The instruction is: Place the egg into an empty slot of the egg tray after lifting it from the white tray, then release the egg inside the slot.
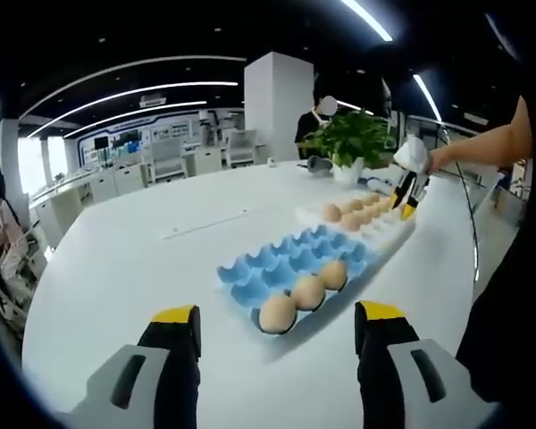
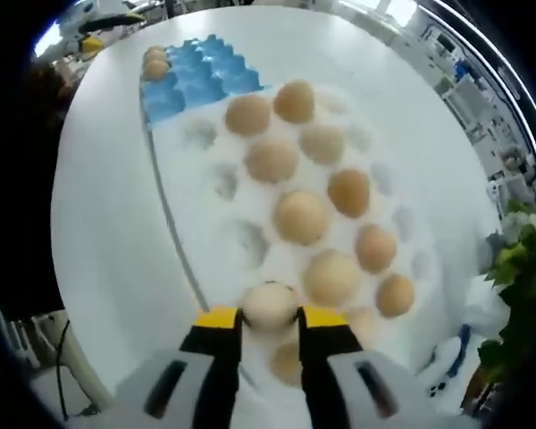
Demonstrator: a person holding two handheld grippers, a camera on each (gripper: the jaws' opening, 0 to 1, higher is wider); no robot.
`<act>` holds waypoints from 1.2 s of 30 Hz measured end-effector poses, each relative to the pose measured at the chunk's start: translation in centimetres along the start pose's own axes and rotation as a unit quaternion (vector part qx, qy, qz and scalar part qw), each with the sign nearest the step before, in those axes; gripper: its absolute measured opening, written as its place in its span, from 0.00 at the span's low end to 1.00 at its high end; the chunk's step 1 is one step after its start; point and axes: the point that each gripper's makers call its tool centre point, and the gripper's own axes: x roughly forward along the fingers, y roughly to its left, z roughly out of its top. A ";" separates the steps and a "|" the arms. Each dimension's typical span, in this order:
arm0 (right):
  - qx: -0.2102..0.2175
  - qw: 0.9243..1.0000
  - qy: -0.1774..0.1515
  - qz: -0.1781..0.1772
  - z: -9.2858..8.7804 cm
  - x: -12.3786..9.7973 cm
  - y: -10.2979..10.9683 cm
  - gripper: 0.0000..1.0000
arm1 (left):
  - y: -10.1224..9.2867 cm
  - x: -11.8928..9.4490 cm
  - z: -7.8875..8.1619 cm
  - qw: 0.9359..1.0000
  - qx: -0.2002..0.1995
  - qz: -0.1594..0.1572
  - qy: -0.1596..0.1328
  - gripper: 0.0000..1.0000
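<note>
While the egg [image 2: 268,306] sits pinched between the right gripper [image 2: 270,323] jaws above the white tray [image 2: 216,234], the blue egg tray [image 2: 196,79] lies at 11 o'clock. The left gripper [image 1: 277,323] hovers with jaws spread, holding nothing, over the table [image 1: 125,259].

potted plant [image 1: 350,143] (leafy), white table [image 1: 125,259]

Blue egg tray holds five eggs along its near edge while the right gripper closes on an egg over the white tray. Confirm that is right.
Not quite: the blue egg tray holds three eggs, not five, as the left gripper view shows. The rest stands: the right gripper is closed on an egg over the white tray.
</note>
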 end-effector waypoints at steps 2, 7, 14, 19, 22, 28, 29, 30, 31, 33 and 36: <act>-0.013 1.000 0.004 0.006 0.1 0.1 0.1 0.26 | 0.0 0.0 0.0 1.000 -0.001 0.002 0.000 0.71; -0.019 0.999 0.013 0.037 0.1 0.5 -0.2 0.26 | -0.1 -0.2 0.0 1.000 -0.001 0.004 0.003 0.70; -0.005 0.998 0.046 0.036 -0.1 0.5 -0.3 0.25 | 0.3 -0.6 -0.1 1.000 -0.007 0.015 0.001 0.68; 0.018 0.998 0.031 0.045 -0.4 0.0 -0.5 0.24 | 0.4 -1.0 -0.2 1.000 -0.008 0.020 0.004 0.68; 0.031 0.998 0.018 0.051 -0.2 -0.9 -0.3 0.24 | 0.7 -1.2 -0.2 1.000 -0.009 0.024 0.004 0.68; 0.020 0.998 0.002 0.063 0.4 -3.1 0.1 0.24 | 0.8 -1.2 -0.5 1.000 -0.011 0.027 0.005 0.68; 0.020 0.998 0.002 0.063 0.6 -3.1 0.3 0.24 | 0.7 -1.1 -0.5 1.000 -0.012 0.026 0.005 0.68; 0.020 0.998 0.001 0.066 0.6 -3.1 0.5 0.24 | 0.6 -1.1 -0.5 1.000 -0.012 0.025 0.005 0.68; 0.023 0.997 0.000 0.075 0.8 -3.1 0.9 0.24 | 0.6 -1.1 -0.4 1.000 -0.010 0.024 0.004 0.68; 0.019 0.997 0.000 0.074 0.9 -3.1 1.1 0.24 | 0.6 -1.0 -0.4 1.000 -0.012 0.025 0.002 0.68; 0.011 0.998 0.007 0.068 0.8 -3.2 1.1 0.24 | 0.7 -1.0 -0.3 1.000 -0.012 0.025 0.000 0.68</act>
